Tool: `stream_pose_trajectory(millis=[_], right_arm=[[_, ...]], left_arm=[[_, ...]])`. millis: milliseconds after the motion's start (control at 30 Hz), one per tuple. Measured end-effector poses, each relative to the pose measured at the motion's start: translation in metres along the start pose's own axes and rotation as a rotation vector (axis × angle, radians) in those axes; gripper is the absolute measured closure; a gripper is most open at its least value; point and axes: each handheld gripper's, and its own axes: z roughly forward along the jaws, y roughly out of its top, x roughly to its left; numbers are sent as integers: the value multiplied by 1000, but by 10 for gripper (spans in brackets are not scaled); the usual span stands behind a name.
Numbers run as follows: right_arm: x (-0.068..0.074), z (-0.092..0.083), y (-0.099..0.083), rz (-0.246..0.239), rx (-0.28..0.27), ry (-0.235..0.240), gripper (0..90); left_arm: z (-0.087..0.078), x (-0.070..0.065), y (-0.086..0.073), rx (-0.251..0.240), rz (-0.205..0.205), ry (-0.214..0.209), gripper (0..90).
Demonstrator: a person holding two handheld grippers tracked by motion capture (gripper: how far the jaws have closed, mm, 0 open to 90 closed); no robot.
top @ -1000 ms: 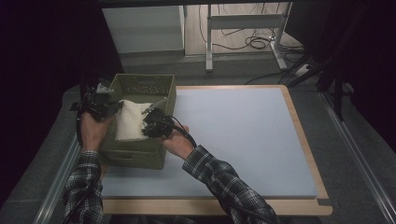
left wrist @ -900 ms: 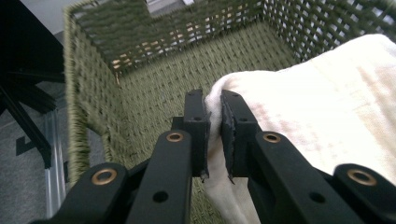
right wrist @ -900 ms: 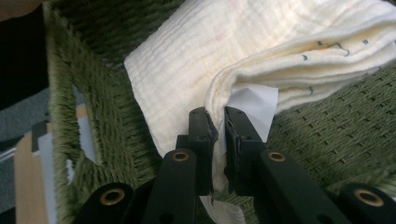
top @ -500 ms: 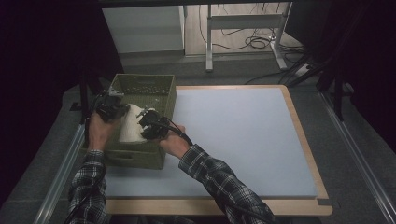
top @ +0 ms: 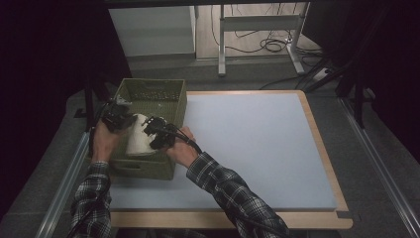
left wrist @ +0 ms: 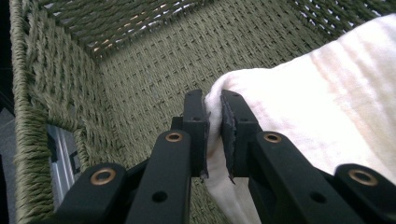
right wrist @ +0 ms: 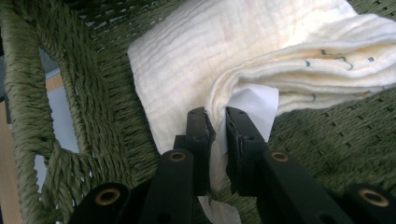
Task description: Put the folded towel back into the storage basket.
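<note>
A cream cloth (top: 138, 138) lies folded inside a green woven basket (top: 157, 90) at the table's left side. My left gripper (top: 119, 119) is at the cloth's left edge, and in the left gripper view it (left wrist: 214, 100) is shut on a fold of the cloth (left wrist: 322, 102). My right gripper (top: 154, 133) is at the cloth's right edge; in the right gripper view it (right wrist: 215, 116) pinches a folded edge of the cloth (right wrist: 219, 51), with a white label (right wrist: 254, 109) beside its pads. Both hands reach down into the basket.
The basket's woven walls (left wrist: 60, 70) close in around both grippers, with a handle slot (right wrist: 51, 98) at one side. A pale blue mat (top: 252, 139) in a wooden frame (top: 322, 144) covers the table to the right. A metal stand and cables (top: 262, 29) are beyond the table.
Both hands with the cloth have moved toward the near end of the basket and lower into it. The cloth now lies further down inside.
</note>
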Motion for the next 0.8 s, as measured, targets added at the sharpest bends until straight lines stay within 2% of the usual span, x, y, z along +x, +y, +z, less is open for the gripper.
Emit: stream_pose_trajectory(millis=[200,367,533,633,800], right_arm=[[1,1,4,-13,28,-3,774],[1,1,4,-8,28,10,691],[-3,-4,3,17,-4,2,648],[-8,-8,2,21,-23,-14,624],[-17,-18,-2,41,-63,-19,577]], left_arm=[[5,-3,3,31,26,13,812],[15,-6,5,89,54,26,809],[29,-8,5,157,59,39,686],[30,-9,6,156,63,50,607],[26,-7,8,122,29,59,512]])
